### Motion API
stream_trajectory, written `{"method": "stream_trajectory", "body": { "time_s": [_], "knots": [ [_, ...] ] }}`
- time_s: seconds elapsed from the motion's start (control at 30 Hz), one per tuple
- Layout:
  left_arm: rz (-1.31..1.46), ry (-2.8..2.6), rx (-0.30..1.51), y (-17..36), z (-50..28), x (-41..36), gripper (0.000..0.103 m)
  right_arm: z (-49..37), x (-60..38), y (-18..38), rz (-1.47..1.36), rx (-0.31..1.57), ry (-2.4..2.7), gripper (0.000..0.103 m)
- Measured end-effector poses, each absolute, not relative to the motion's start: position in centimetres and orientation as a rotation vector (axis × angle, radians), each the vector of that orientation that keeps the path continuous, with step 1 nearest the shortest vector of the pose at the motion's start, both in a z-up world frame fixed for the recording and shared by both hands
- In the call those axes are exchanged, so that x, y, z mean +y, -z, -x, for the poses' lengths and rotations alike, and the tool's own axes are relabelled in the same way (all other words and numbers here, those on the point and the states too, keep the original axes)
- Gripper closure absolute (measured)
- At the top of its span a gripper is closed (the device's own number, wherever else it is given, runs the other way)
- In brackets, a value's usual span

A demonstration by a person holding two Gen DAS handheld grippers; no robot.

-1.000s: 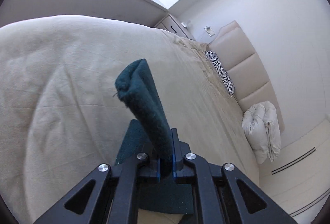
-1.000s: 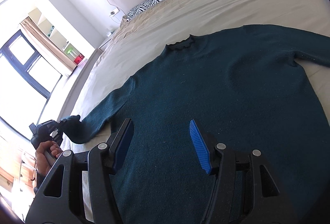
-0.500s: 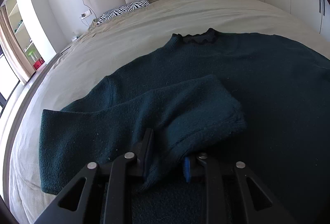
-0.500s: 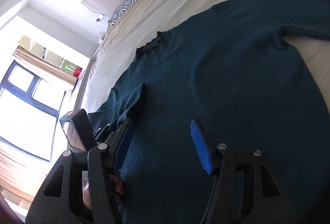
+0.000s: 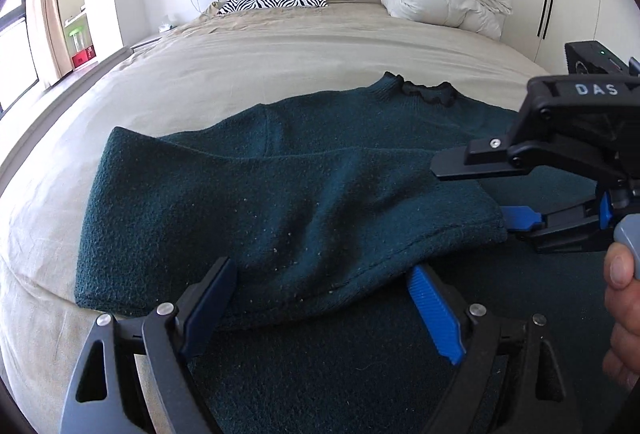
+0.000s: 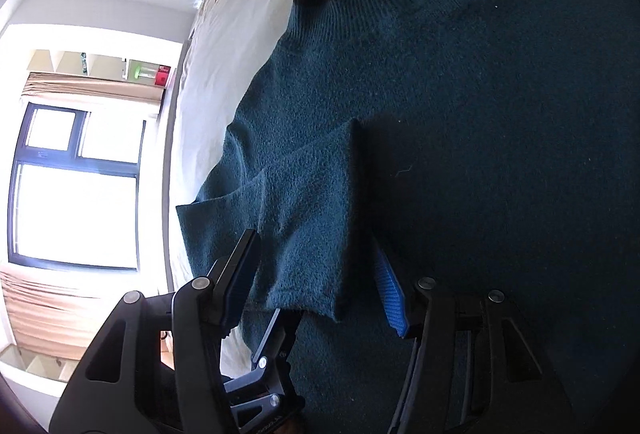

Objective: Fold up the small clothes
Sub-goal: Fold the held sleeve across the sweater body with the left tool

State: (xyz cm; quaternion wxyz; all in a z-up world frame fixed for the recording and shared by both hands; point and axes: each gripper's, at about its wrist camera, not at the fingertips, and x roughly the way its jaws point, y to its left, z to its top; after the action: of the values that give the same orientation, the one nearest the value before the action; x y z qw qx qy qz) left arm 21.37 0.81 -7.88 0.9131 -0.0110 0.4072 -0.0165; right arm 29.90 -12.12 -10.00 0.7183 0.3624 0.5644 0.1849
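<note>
Hovering low with fingers spread, left gripper and right gripper both straddle the sweater sleeve's cuff.

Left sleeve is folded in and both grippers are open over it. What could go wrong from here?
1. The folded sleeve lies loose across the sweater with the left gripper open around it, so a finger could drag it back out on withdrawal.
2. The right gripper straddles the sleeve cuff; closing now might bunch the fold.
3. The two grippers sit close together and could collide.
</note>
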Motion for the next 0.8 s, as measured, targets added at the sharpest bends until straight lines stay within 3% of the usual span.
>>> {"method": "stream_trajectory", "body": {
  "time_s": [0.03,0.07,0.13,0.27,0.43,0.53,0.6,0.7,0.8],
  "knots": [
    [0.041,0.043,0.831,7.7,-21.3,1.1,0.015,-30.3,-11.7,9.7,-0.76,1.246,-0.405,0.074],
    [0.067,0.052,0.824,7.3,-20.9,1.6,0.015,-30.7,-11.4,9.4,-0.722,1.241,-0.402,0.085],
    [0.139,0.062,0.796,6.6,-20.0,2.9,0.015,-31.0,-11.4,8.5,-0.654,1.217,-0.382,0.096],
    [0.346,0.068,0.737,4.9,-18.1,7.3,0.016,-30.7,-13.9,6.2,-0.576,1.136,-0.308,0.096],
    [0.518,0.033,0.717,3.7,-18.2,12.8,0.037,-30.8,-19.7,4.7,-0.569,1.075,-0.183,0.096],
    [0.572,0.023,0.717,3.5,-19.2,15.0,0.056,-30.6,-22.9,4.8,-0.592,1.078,-0.139,0.096],
    [0.596,0.039,0.731,3.4,-20.3,15.8,0.076,-30.2,-24.5,5.0,-0.582,1.078,-0.117,0.096],
    [0.578,0.062,0.738,2.8,-21.9,15.8,0.087,-29.2,-27.0,5.5,-0.586,1.078,-0.099,0.096],
    [0.582,0.109,0.758,2.7,-23.7,15.0,0.091,-28.9,-27.9,6.4,-0.594,1.085,-0.086,0.096]
  ]
}}
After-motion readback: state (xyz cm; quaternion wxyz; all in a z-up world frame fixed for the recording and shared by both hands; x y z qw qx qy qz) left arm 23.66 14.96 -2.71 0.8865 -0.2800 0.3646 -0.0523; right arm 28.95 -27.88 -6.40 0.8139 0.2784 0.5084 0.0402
